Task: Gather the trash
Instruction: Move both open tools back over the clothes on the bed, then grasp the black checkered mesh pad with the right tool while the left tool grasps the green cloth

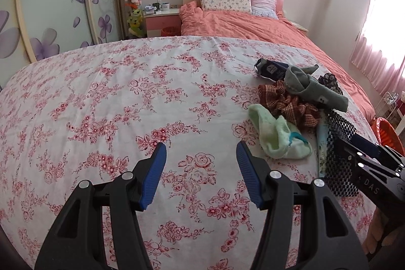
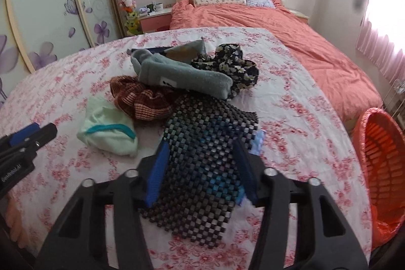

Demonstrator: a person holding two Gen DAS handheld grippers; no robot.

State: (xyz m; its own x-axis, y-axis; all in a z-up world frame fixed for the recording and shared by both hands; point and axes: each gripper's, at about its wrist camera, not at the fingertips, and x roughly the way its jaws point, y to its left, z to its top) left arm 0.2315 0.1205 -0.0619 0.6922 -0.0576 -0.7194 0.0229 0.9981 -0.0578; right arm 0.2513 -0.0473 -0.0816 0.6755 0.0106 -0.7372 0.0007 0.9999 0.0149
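My left gripper is open over the bare floral sheet, with nothing between its blue pads. To its right lies a small heap: a pale green cloth, a brown plaid cloth, a grey-green sock and a crumpled dark blue packet. My right gripper is shut on a black checkered mesh mat, whose edges bunch against both pads. Part of a light blue item sticks out from under the mat. A black flowered cloth lies behind the sock.
An orange basket lined with a plastic bag stands off the bed's right edge. A coral duvet and pillows fill the far half of the bed. Wardrobe doors run along the left, with a nightstand beyond.
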